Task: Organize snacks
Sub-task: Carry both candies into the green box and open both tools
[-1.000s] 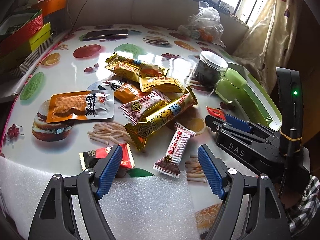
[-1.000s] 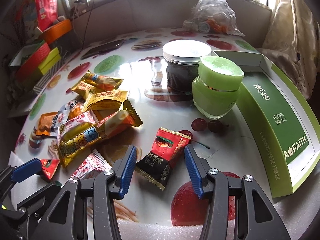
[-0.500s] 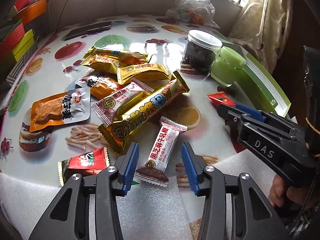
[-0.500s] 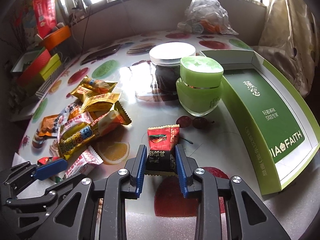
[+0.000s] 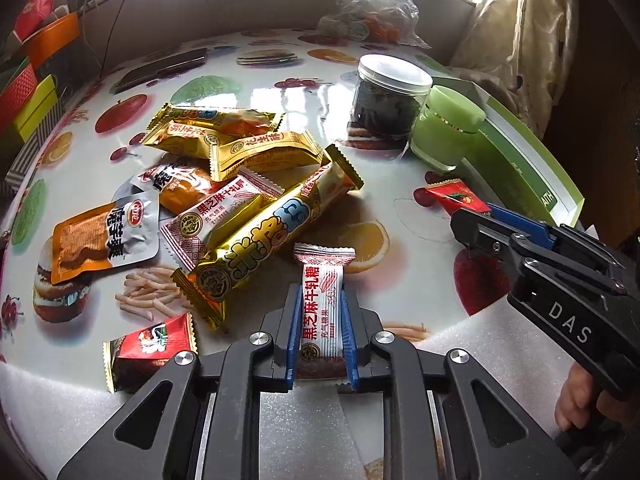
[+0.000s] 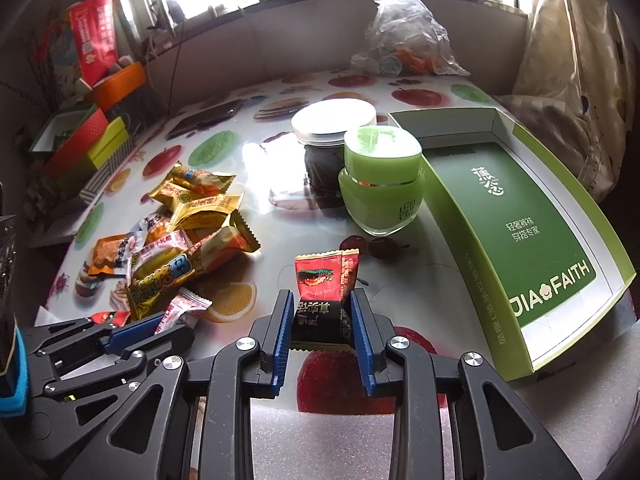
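We have our left gripper point(image 5: 320, 332) clamped on a white-and-red candy point(image 5: 322, 312), the blue pads point(image 5: 294, 332) pressing both long sides of the wrapper while its far end sticks out past the fingertips over the table point(image 5: 400, 184). Our right gripper point(image 6: 322, 330) is closed on a red-and-black snack packet point(image 6: 324, 300), gripping the black lower half so the red top stands up between the pads.

The rest of the snacks lie in a loose pile to the left: a long gold bar point(image 5: 264, 240) just beside the held candy, a second white-and-red candy point(image 5: 216, 216) resting against it, two smaller gold packets point(image 5: 240, 140) behind, an orange-and-silver pouch point(image 5: 104, 240) at the far left, and another red packet point(image 5: 152, 344) near the table's front edge.

A dark jar with a white lid point(image 6: 332, 148) and a green jar point(image 6: 382, 184) stand touching each other, just beside an open green box point(image 6: 516, 216) on the right.
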`<act>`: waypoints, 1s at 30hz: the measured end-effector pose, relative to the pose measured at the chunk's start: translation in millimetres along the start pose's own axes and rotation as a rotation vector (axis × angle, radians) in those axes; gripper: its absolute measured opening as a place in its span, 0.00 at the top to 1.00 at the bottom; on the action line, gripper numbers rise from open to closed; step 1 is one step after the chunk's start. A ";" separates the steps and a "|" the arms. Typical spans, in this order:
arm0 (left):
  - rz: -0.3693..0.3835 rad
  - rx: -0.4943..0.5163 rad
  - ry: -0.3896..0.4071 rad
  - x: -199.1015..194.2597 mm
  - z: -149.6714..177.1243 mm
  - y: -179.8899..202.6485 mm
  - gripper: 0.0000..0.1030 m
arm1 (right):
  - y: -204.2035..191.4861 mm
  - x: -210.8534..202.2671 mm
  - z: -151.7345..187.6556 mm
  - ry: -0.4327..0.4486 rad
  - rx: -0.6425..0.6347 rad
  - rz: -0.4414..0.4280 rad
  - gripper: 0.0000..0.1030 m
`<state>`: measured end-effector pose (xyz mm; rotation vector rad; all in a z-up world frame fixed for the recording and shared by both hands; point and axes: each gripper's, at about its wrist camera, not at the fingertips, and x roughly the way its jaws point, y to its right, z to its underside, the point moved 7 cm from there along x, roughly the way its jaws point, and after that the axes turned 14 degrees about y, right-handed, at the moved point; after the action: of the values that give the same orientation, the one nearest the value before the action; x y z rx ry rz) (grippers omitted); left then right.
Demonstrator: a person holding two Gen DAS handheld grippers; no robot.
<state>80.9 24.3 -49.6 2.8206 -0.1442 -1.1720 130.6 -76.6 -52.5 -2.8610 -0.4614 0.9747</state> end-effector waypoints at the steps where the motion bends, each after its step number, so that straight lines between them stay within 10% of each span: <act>1: 0.005 -0.004 0.004 -0.9 -1.1 0.9 0.82 | -0.1 -1.2 -0.2 0.001 0.000 -0.003 0.73; 30: 0.263 -0.008 0.128 -13.1 -88.1 105.5 0.82 | 92.8 -61.9 -54.6 0.178 0.085 0.149 0.73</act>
<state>128.4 -75.1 33.6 2.7513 -0.4829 -0.9322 141.0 -183.1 10.6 -2.9033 -0.1894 0.7301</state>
